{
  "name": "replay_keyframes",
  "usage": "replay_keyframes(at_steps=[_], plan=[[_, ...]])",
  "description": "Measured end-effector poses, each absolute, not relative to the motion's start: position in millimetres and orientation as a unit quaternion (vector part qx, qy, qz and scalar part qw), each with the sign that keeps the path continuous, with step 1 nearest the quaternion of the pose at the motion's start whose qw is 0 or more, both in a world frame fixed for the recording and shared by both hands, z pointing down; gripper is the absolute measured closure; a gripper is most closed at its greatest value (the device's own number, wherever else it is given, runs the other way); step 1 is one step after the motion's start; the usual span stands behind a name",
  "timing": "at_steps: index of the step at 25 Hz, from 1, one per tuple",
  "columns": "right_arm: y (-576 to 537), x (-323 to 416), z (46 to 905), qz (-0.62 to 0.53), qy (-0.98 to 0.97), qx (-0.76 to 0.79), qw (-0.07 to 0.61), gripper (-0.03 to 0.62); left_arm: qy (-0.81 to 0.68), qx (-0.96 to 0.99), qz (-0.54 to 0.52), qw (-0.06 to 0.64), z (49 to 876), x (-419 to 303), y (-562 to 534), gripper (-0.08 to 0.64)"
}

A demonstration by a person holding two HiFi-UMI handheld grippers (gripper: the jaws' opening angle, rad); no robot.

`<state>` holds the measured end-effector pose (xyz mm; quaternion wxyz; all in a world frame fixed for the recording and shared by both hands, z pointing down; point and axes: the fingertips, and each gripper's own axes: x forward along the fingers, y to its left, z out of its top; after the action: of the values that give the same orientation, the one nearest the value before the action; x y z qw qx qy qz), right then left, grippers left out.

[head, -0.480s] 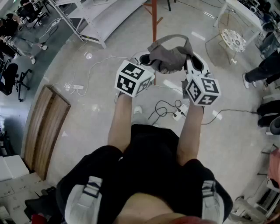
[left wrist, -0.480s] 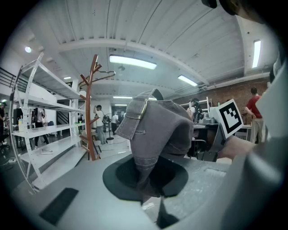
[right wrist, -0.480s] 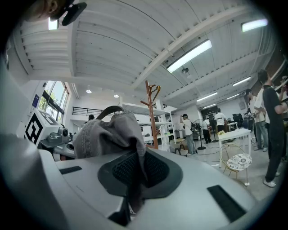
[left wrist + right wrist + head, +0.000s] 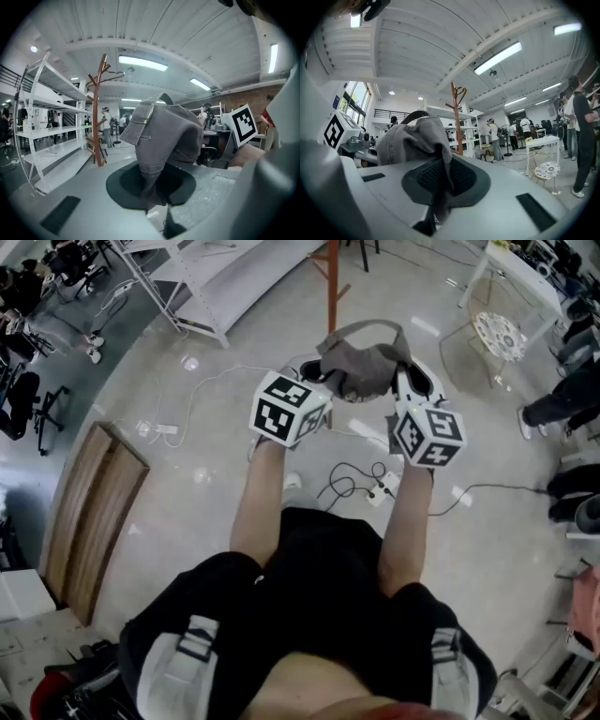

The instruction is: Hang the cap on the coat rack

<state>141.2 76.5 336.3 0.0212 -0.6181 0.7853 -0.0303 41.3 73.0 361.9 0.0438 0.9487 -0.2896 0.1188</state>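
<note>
Grey cloth cap (image 4: 361, 360) hangs in the air in front of the person, stretched between both grippers, above the floor. It is not yet on the coat rack (image 4: 330, 282).

Left gripper (image 4: 154, 190): jaws pressed together on a fold of the cap's edge, just below the adjuster strap with its brass-coloured buckle. Right gripper (image 4: 437, 187): jaws likewise pinching a fold on the opposite side.

Judgement: the two-sided pinch keeps the limp crown spread and its opening reachable, so that it can be dropped over a hook.

Rack: upright reddish wooden pole with branching hooks at the top. It stands ahead of the cap and well apart from it.

Cap: washed grey, denim-like weave, visible stitched seams, crumpled crown. A dark curved edge arches above it; brim or strap, cannot tell.
</note>
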Motion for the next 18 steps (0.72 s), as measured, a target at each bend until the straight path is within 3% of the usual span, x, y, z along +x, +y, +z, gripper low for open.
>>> replay_keyframes(at_steps=[18], plan=[[-21,141,346,-0.042,0.788,-0.614,0.003,0.586,-0.304,0.942,0.134,0.056,366,42,-24,0.54]])
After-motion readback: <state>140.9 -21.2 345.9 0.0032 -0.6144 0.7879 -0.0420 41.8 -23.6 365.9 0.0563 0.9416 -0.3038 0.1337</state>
